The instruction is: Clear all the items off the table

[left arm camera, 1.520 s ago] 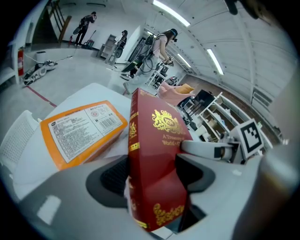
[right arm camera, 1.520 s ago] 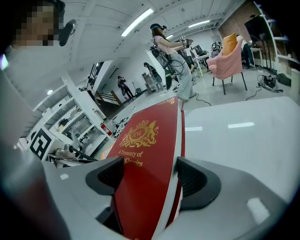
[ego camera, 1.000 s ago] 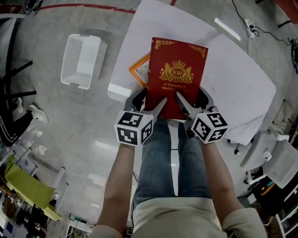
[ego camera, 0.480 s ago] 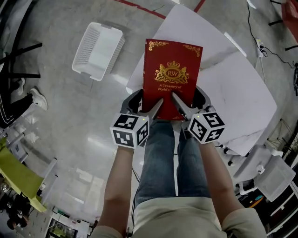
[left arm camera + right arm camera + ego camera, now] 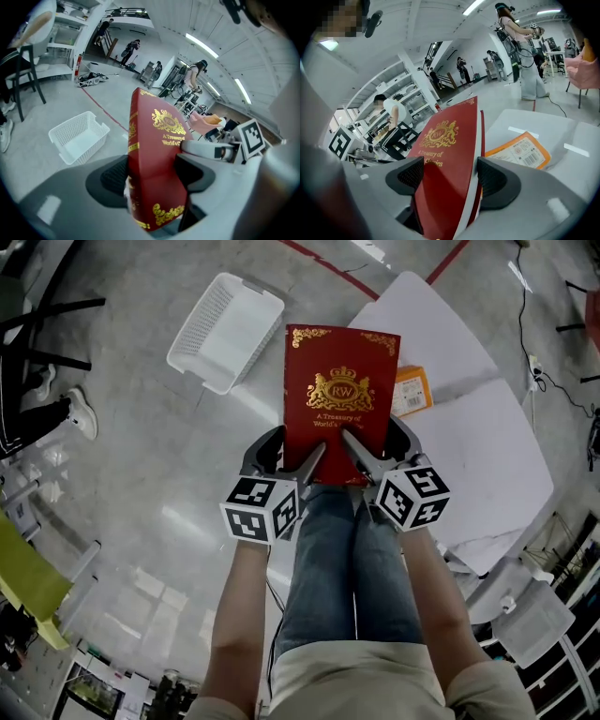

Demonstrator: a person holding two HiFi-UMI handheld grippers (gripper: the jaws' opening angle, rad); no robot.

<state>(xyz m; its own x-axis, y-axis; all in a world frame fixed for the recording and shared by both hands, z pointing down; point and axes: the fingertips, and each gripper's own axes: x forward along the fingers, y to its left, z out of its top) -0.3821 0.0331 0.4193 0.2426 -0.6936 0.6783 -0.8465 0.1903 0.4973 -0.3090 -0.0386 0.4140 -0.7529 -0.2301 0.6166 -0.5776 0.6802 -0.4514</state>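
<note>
Head view looks steeply down on my two grippers, which share one red book (image 5: 342,399) between them, its cover turned up with a gold crest and gold corner ornaments. I read the left gripper (image 5: 295,454) as clamped on the book's lower left corner and the right gripper (image 5: 380,446) as clamped on its lower right corner, one finger of each lying across the cover. From the left gripper view, the left gripper (image 5: 152,178) has its jaws spread wide with the red book (image 5: 157,154) standing on edge between them; one dark pad sits against the spine side and the other against the cover. From the right gripper view, the right gripper (image 5: 450,180) is just as wide, closed on the red book (image 5: 445,140); one pad bears on the cover and the other on the far side by the page edge. The book is off the table (image 5: 487,446), held in the air above its near corner and the grey floor. An orange packet (image 5: 411,390) lies flat on the tabletop just right of the book's far corner, and it shows beyond the right jaw too (image 5: 520,150). A white basket (image 5: 225,329) stands on the floor to the left of the book, well apart from the table; I see it empty past the left jaw (image 5: 77,136).
</note>
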